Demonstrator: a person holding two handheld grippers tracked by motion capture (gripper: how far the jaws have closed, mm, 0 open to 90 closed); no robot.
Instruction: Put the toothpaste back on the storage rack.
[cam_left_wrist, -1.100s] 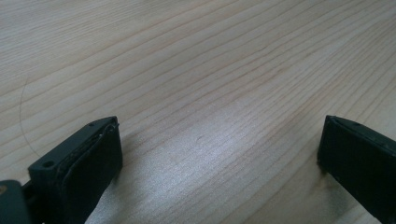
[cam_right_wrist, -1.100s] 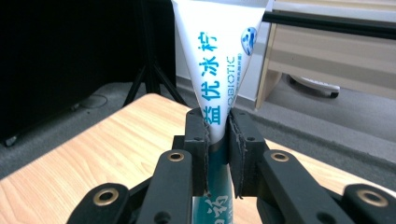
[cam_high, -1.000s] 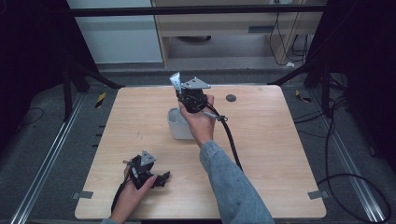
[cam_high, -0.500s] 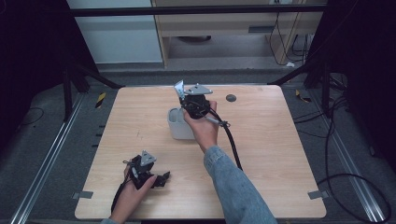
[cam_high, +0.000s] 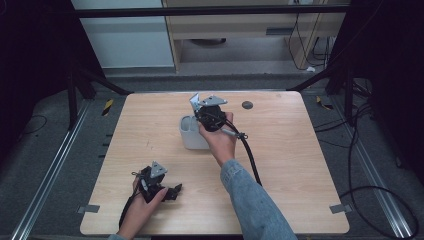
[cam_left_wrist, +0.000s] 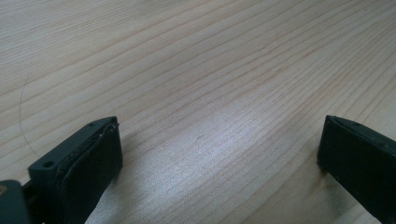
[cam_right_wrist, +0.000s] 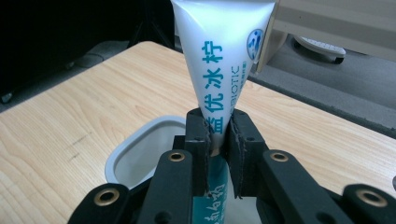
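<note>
The right gripper (cam_right_wrist: 218, 135) is clamped on a white squeeze tube (cam_right_wrist: 224, 60) with teal printed lettering. Its two black jaws pinch the tube partway along its length, and the flat crimped end of the tube rises above them. In the right gripper view, the lower part of the tube runs down between the jaws, and just below and to the left sits the open mouth of a pale grey cup (cam_right_wrist: 140, 149) with rounded corners. In the high view the right gripper (cam_high: 202, 106) is held above this cup (cam_high: 191, 135), which stands near the middle of the light wooden table (cam_high: 300, 165), toward its far edge. A black cable trails from the gripper across the table beside a denim sleeve (cam_high: 250, 200).

The left gripper (cam_left_wrist: 219, 154) has its jaws spread wide apart, with nothing between them but bare wood grain. In the high view the left gripper (cam_high: 172, 192) rests low on the table near the front left corner, well apart from the cup. A small dark round disc (cam_high: 247, 105) lies on the table near the far edge, to the right of the right gripper.
</note>
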